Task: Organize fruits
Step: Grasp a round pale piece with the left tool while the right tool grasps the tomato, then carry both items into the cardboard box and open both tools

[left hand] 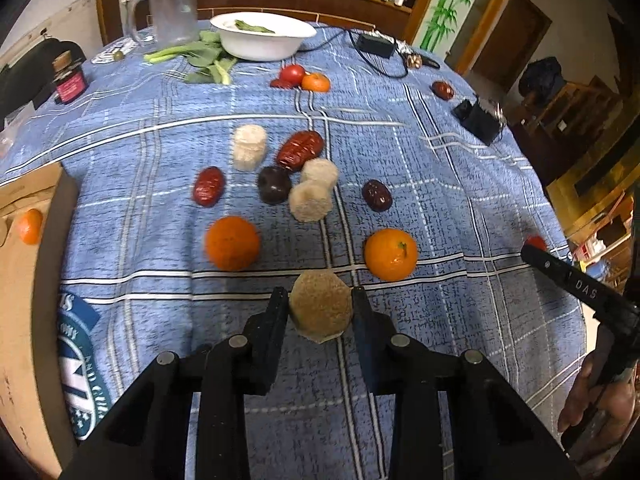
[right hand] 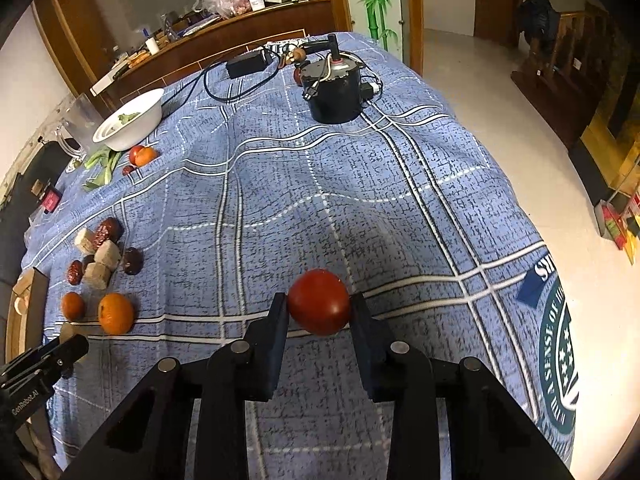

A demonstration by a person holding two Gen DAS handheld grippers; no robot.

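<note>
Over the bench (left hand: 400, 184), both tongs carry a piece each.
Left tongs (left hand: 320, 308) pinch a tan block (left hand: 320, 304); right tongs (right hand: 319, 308) pinch a red fruit (right hand: 319, 307). Its smooth round skin could, I judge, slip from the pads if jolted, rolling towards the edge.

Blue plaid tablecloth (right hand: 304, 184), red tomato (right hand: 319, 307)

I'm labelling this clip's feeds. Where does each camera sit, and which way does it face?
Left wrist: on the left claw, angled down at the blue checked cloth; claw shut on a tan block; a hand at right.
Right wrist: on the right claw, angled down; shut on a tomato.
Shared: white bowl, the other claw at the edge.
</note>
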